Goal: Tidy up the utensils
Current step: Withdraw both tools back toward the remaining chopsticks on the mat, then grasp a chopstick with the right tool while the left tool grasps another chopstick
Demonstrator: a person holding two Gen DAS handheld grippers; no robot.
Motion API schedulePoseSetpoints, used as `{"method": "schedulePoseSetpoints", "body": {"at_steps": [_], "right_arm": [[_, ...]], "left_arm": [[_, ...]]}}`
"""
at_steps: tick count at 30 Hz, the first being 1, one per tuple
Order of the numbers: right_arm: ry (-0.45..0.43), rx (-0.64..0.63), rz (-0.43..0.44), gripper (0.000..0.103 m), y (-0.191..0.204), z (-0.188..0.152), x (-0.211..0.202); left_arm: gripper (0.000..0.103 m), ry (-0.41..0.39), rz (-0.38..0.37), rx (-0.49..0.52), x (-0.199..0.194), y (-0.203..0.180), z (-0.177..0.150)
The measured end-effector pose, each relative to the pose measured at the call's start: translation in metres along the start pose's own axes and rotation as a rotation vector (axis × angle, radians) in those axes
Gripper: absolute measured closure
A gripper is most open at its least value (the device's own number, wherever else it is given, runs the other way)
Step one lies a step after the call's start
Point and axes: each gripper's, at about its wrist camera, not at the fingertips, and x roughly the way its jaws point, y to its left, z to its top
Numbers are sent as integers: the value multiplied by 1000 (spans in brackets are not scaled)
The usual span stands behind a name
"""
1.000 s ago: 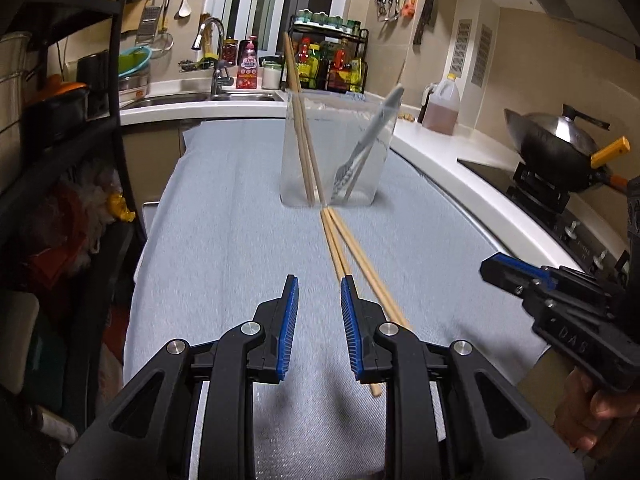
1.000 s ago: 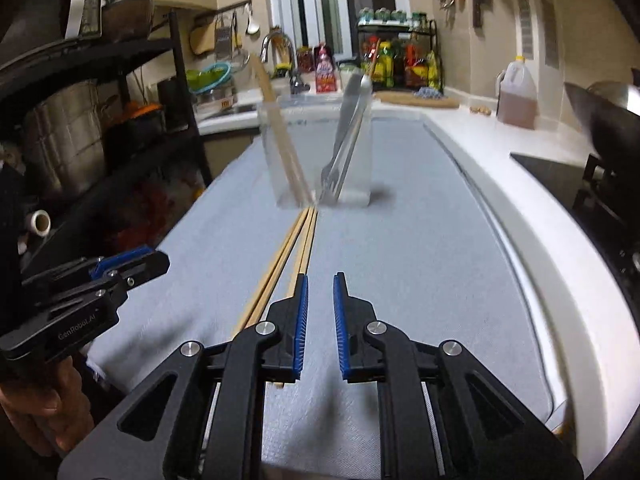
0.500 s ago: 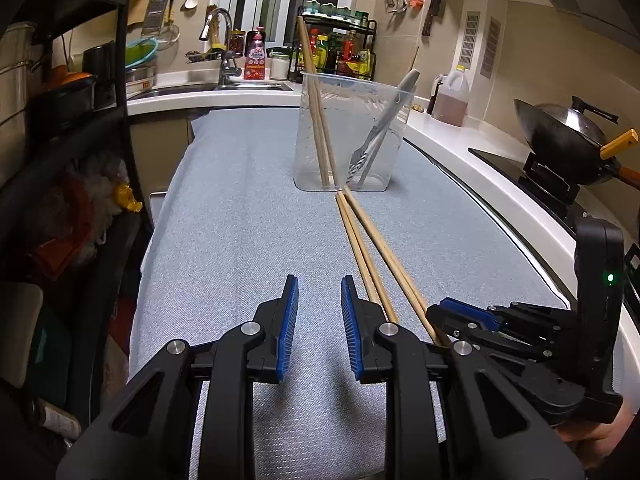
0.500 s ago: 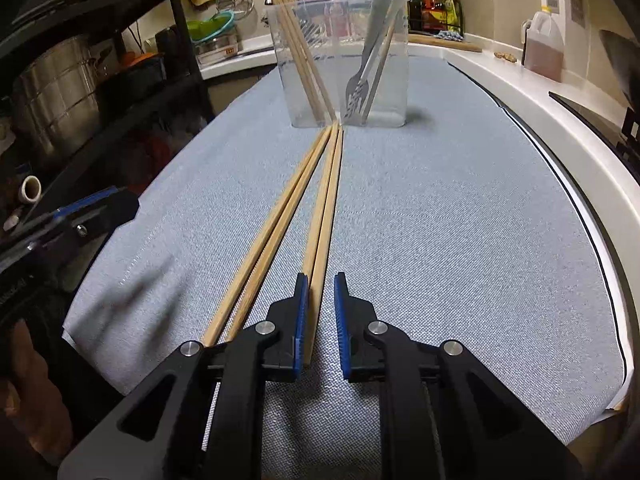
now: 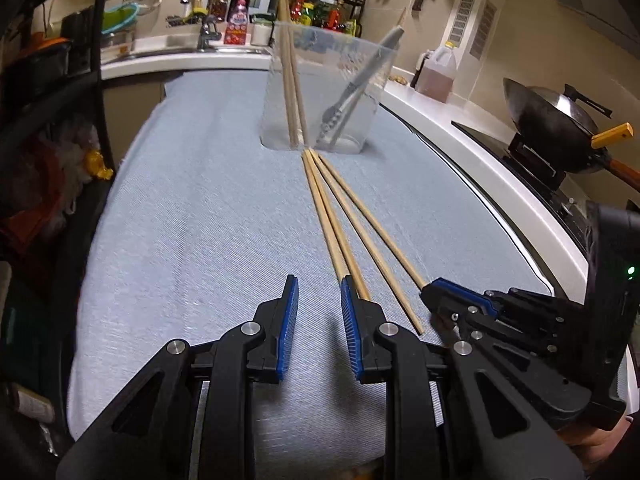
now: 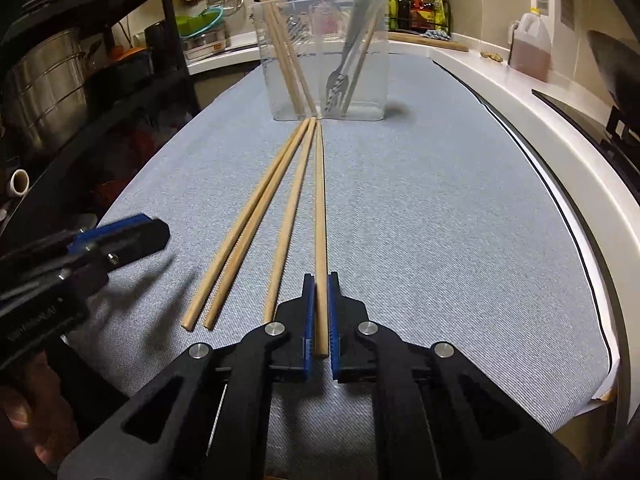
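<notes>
Several wooden chopsticks [image 6: 256, 208] lie on the blue-grey cloth, fanning from the base of a clear plastic cup [image 6: 324, 56]. The cup holds two upright chopsticks and a metal fork [image 6: 340, 80]. My right gripper [image 6: 319, 280] is shut on the near end of the rightmost chopstick [image 6: 319, 200], which lies flat on the cloth. In the left wrist view the same chopstick [image 5: 372, 224] runs to the right gripper [image 5: 430, 292]. My left gripper [image 5: 319, 284] is open and empty just left of the chopsticks [image 5: 332, 224]. The cup [image 5: 320, 92] stands ahead.
A white counter edge [image 6: 552, 128] runs along the right, with a stove and wok [image 5: 552, 120] beyond. An oil jug [image 6: 528, 48] stands at the back right. A dark shelf rack with pots [image 6: 60, 80] lines the left. The sink [image 5: 200, 40] is behind.
My right gripper moved forward and closed on the rightmost chopstick, which has shifted apart from the others. The left gripper moved nearer the chopsticks and stays open.
</notes>
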Motion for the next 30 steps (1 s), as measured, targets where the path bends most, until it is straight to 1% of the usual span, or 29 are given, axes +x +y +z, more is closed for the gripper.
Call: {"method": "schedulePoseSetpoints", "body": {"at_steps": [7,12,16,18,19,20,26,30], "right_arm": [[-6,20,-25,96,-16,-7,-9],[-4,26,-31,96,-21,-12,-12],[-7,25,-32,96,-21,-14,-13],[-7,22,-35,96,-20,-14,-13],[-6,21,-36,96,-20,-13,-13],[-5,21,-35,96,-21,-13,-13],[-2,24,-35,96,-22,-14,-14],[-14,37,-65,96,-25,-18,-17]], "left_arm": [[81,34,-11,27,14,-14,-6],[81,66,25,60,21,-20,-10],[81,64,50,100,20,-25,-11],[87,64,69,116,19,-25,-11],[93,64,83,123,19,-25,-11],[95,63,94,125,19,-25,-11],[96,56,158,100,7,-7,-15],[96,48,175,78,-3,0,-19]]}}
